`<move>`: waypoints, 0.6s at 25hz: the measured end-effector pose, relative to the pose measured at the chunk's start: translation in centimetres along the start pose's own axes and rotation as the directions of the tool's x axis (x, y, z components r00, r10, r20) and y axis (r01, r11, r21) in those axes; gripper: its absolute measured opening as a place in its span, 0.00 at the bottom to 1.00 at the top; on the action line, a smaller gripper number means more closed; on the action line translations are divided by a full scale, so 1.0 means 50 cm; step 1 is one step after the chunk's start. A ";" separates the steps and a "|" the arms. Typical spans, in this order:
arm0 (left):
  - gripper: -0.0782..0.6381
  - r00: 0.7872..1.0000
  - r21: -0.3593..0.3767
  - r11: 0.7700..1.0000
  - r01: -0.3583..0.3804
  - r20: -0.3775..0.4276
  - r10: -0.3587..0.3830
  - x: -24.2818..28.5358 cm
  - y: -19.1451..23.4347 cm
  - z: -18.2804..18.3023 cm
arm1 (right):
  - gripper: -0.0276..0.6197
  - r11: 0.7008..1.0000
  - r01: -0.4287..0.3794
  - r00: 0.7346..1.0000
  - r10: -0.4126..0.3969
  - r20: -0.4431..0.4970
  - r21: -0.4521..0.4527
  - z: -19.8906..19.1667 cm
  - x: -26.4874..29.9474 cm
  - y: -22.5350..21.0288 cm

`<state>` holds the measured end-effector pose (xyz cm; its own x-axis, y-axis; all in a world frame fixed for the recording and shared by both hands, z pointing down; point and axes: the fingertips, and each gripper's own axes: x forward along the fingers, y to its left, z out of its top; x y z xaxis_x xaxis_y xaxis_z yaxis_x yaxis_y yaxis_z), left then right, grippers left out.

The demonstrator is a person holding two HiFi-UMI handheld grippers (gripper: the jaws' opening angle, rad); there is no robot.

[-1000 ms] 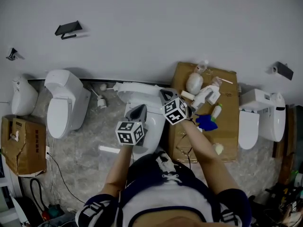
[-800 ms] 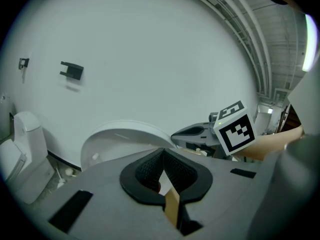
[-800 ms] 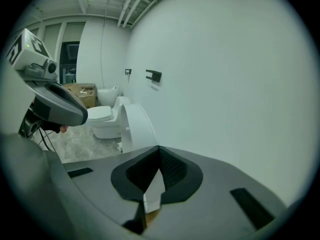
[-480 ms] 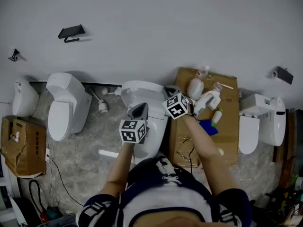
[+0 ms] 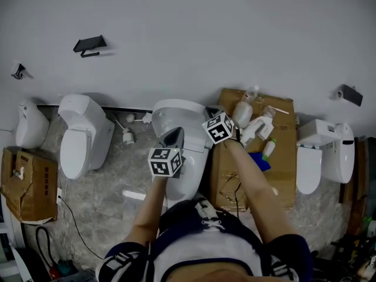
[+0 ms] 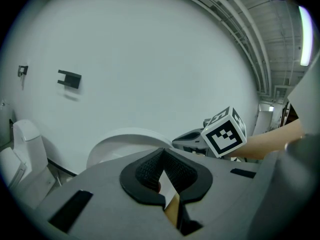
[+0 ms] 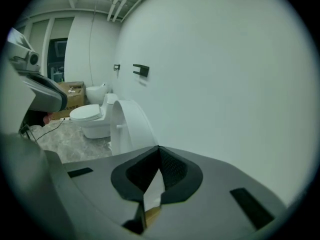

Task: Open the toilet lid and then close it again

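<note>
Closed and empty, the left gripper [image 6: 162, 158] and right gripper [image 7: 158, 155] hover near the upright toilet lid [image 7: 128, 127].

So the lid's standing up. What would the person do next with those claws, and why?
Probably bring the right claw to the top edge of the lid and tip it forward to close. The lid stands upright, so the opening step looks done. The lid sits off to that claw's side, untouched, and both it and the left claw are shut and empty.
</note>
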<state>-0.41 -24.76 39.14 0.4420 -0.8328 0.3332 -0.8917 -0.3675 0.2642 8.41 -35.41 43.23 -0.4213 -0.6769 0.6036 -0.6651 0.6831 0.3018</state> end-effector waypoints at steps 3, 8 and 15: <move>0.12 1.000 -0.001 1.000 0.003 0.001 -0.003 0.004 -0.001 0.004 | 0.05 1.000 0.020 0.999 -0.020 -0.035 -0.002 -0.024 0.004 -0.010; 0.12 1.000 -0.011 1.000 0.006 -0.004 -0.007 0.010 -0.001 0.003 | 0.05 1.000 0.017 0.999 -0.016 -0.028 0.025 -0.059 0.006 -0.020; 0.12 1.000 -0.008 1.000 0.003 0.000 -0.003 0.011 0.002 0.014 | 0.05 0.972 0.036 0.958 -0.101 0.269 0.234 0.021 -0.077 -0.011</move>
<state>-0.32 -25.54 38.73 0.4447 -0.8316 0.3326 -0.8896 -0.3667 0.2724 9.75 -33.45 39.98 -0.5025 -0.7909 0.3491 -0.8057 0.5749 0.1428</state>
